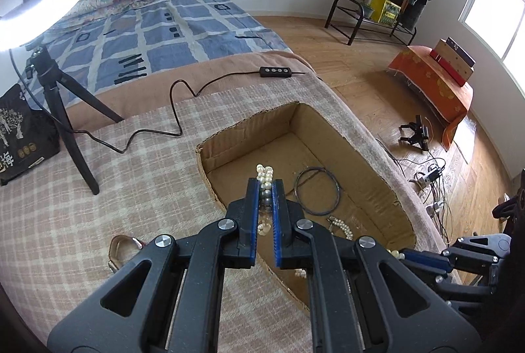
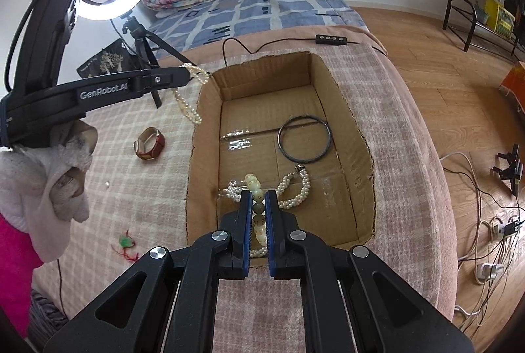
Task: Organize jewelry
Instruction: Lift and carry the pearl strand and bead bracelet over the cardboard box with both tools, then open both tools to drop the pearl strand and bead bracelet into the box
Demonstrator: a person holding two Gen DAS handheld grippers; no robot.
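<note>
An open cardboard box [image 1: 341, 143] [image 2: 341, 97] is sunk into the checked cloth. My left gripper [image 1: 265, 184] is shut on a pearl necklace [image 1: 265, 174] and holds it above the box's left rim; in the right wrist view the necklace [image 2: 187, 97] hangs from that gripper [image 2: 187, 74]. My right gripper [image 2: 258, 195] is shut on a bracelet of large pale beads [image 2: 257, 192] over the near end of the box; it also shows in the left wrist view [image 1: 398, 254]. In the box lie a dark bangle [image 1: 316, 190] [image 2: 303, 138] and a braided pearl bracelet [image 2: 295, 188] [image 1: 343, 225].
A brown leather watch [image 2: 149, 143] [image 1: 121, 249] lies on the cloth left of the box. A green and red trinket [image 2: 126, 243] lies nearer. A ring light tripod [image 1: 65, 120] [image 2: 144, 54] and its cable [image 1: 177, 113] stand behind. Floor cables [image 2: 492, 221] lie right.
</note>
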